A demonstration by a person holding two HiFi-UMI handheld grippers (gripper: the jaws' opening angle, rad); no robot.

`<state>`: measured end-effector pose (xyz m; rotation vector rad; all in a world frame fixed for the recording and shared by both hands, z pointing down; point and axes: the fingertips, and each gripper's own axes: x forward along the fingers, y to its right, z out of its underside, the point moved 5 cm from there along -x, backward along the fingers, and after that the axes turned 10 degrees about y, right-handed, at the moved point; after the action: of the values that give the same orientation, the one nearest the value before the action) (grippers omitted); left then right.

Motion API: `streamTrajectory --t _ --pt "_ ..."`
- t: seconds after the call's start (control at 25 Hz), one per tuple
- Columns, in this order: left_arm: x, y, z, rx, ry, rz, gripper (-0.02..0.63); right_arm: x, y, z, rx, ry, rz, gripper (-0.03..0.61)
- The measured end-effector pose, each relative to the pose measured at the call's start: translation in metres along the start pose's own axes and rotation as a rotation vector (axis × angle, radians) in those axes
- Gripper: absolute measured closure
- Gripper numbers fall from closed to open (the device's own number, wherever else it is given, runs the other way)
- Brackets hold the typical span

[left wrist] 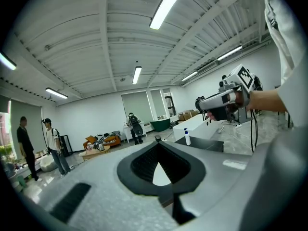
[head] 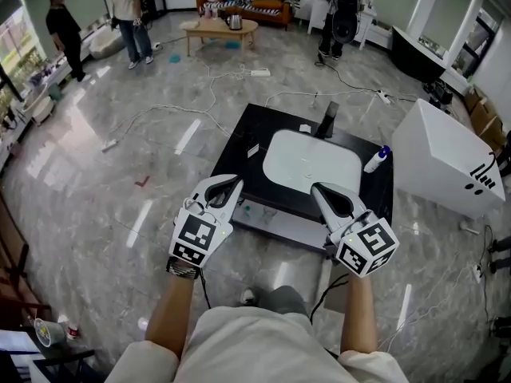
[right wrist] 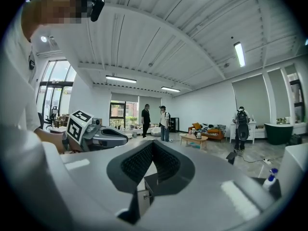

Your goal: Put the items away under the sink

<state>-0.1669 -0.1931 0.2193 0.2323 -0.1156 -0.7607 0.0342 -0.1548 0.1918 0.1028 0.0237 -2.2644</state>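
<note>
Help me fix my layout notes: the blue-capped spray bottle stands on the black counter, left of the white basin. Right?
No, wrong side. The blue-capped spray bottle stands on the black counter, right of the white basin, as the head view shows.

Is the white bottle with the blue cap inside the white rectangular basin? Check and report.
No, the white bottle stands on the black countertop, outside the white basin's right rim.
</note>
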Motion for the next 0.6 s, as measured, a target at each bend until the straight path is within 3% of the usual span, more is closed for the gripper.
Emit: streamTrajectory --t 0.32,0.6 --pt "0.03 -0.019 0.02 -0.024 -0.03 -0.015 0.611 0.027 0.027 0.016 0.0 -0.045 -0.022 0.571" --pt "0.087 -0.048 0.031 -0.028 -0.037 -0.041 0.606 0.062 0.081 0.024 0.016 -0.056 -0.036 0.571"
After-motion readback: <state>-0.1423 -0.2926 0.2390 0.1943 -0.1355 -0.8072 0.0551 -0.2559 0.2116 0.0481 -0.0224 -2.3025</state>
